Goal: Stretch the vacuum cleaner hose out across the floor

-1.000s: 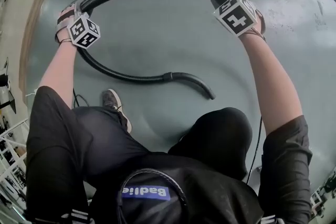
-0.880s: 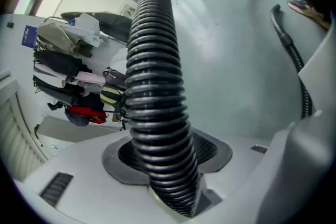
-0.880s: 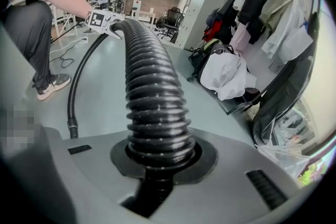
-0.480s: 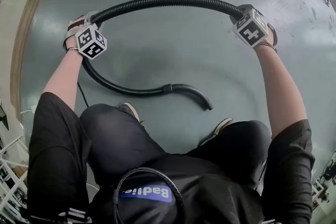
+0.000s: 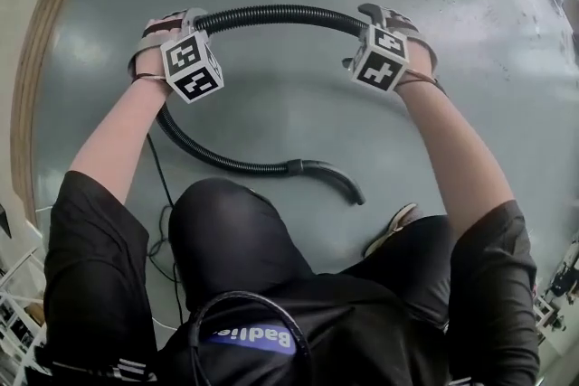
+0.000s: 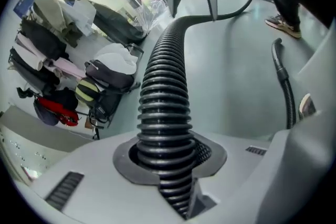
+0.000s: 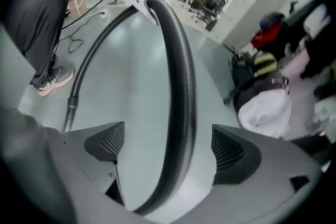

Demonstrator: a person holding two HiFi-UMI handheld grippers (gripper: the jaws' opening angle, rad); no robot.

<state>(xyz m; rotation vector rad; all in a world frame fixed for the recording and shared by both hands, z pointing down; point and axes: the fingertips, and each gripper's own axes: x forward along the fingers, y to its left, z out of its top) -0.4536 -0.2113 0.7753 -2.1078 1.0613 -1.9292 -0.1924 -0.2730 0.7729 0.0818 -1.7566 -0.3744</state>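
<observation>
My left gripper (image 6: 169,168) is clamped tight on the ribbed hose (image 6: 165,76), with the jaws closed around it. My right gripper (image 7: 173,152) stands wide open. The hose passes between its pads (image 7: 231,152) with a gap on either side. From there the hose arcs across to the left gripper, then curves back over the grey floor (image 5: 271,95). Its nozzle end (image 5: 336,179) lies near the person's shoe (image 5: 393,230).
</observation>
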